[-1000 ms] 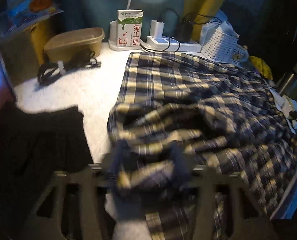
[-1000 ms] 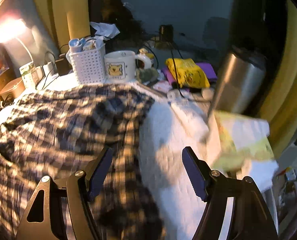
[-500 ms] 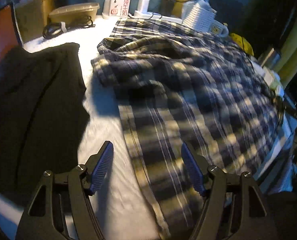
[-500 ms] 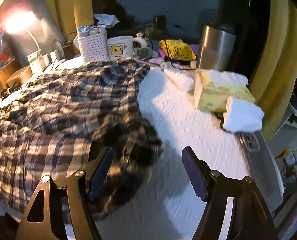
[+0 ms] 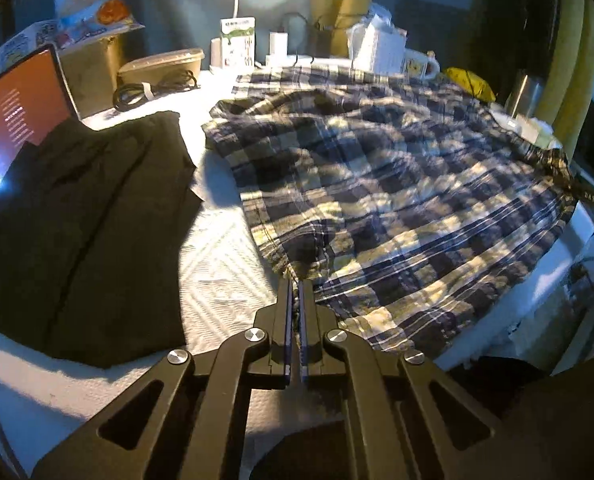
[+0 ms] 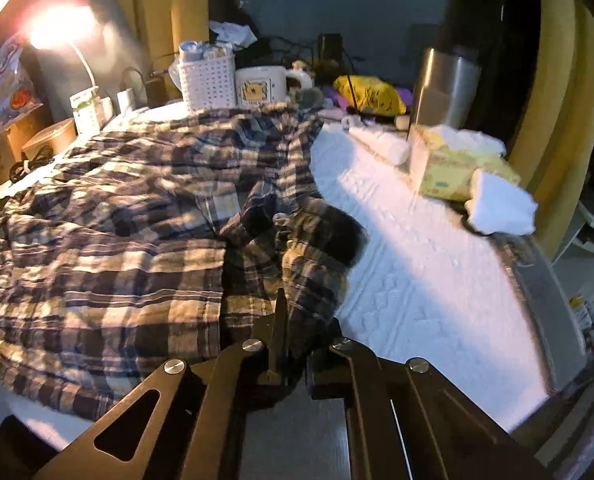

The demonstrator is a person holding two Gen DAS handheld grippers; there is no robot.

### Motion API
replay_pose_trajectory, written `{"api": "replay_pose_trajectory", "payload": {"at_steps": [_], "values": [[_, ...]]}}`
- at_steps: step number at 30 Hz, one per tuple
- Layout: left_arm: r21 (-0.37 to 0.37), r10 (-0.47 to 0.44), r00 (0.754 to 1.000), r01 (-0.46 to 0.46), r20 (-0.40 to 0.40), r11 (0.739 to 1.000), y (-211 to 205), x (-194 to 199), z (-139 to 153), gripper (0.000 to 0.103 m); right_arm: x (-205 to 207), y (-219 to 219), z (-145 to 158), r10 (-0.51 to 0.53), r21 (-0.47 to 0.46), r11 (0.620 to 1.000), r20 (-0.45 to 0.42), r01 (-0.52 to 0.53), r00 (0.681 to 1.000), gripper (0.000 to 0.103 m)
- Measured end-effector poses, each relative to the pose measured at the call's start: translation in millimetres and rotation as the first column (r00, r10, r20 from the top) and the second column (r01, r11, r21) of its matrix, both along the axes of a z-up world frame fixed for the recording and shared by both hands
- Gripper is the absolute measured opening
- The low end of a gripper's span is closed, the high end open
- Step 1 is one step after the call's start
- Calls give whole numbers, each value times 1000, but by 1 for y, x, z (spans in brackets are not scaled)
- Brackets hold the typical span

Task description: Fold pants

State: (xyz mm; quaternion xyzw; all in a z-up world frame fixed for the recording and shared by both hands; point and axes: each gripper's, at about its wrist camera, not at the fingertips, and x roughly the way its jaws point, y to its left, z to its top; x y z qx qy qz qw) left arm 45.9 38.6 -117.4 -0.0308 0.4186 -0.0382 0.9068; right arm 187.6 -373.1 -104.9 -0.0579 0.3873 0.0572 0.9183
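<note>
Pants: the plaid pants (image 5: 397,184) lay spread across the white tabletop (image 5: 225,264), filling centre and right of your left view.
Left gripper (image 5: 295,280): you had just closed it, pinching the pants' near edge.
Right gripper (image 6: 293,312): just closed too, clamped on bunched plaid cloth at lower centre.
Black garment (image 5: 77,216): folded at left.

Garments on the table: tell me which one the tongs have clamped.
The plaid pants; both tongs pinch its near edge. The black garment lies untouched.

1. Both views are dim; a lamp (image 6: 63,26) at the back flares into white glare.
2. Warm light rakes across the white desk (image 6: 417,264), leaving long dark shadows.
3. Fisheye bending curves the edges, and the corners fall black.
4. Far clutter looks soft and slightly smeared.
</note>
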Motion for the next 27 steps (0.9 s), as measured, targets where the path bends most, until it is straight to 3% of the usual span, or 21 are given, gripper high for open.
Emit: {"api": "replay_pose_trajectory", "payload": {"at_steps": [7, 12, 17, 19, 21, 22, 24, 25, 27], "values": [[-3, 31, 999, -31, 40, 1000, 24, -16, 16, 1, -38, 14, 27, 30, -3, 1000, 40, -30, 999, 5], [-17, 34, 999, -35, -21, 999, 28, -21, -10, 1, -39, 15, 1, 35, 2, 999, -26, -35, 999, 5], [-31, 17, 1000, -17, 0, 999, 29, -24, 3, 4, -45, 10, -9, 21, 15, 1000, -46, -20, 999, 5], [-1, -9, 999, 9, 47, 1000, 24, -28, 16, 4, -49, 6, -1, 26, 12, 1000, -30, -25, 999, 13], [21, -36, 996, 35, 76, 999, 17, -29, 27, 5, -53, 2, 7, 13, -8, 1000, 0, -13, 1000, 30], [17, -52, 995, 51, 89, 999, 14, -30, 30, 11, -55, -1, 12, 7, -11, 1000, 15, -7, 1000, 33], [-3, -98, 989, 99, 115, 995, 3, -33, 36, 41, -61, -8, 22, -11, -8, 1000, 46, 11, 999, 56], [-8, -117, 986, 119, 122, 993, -2, -35, 37, 61, -64, -11, 24, -15, -7, 1000, 56, 15, 998, 63], [-2, -164, 977, 166, 136, 986, -15, -39, 41, 64, -69, -16, 29, -25, -7, 1000, 72, 25, 997, 64]]}}
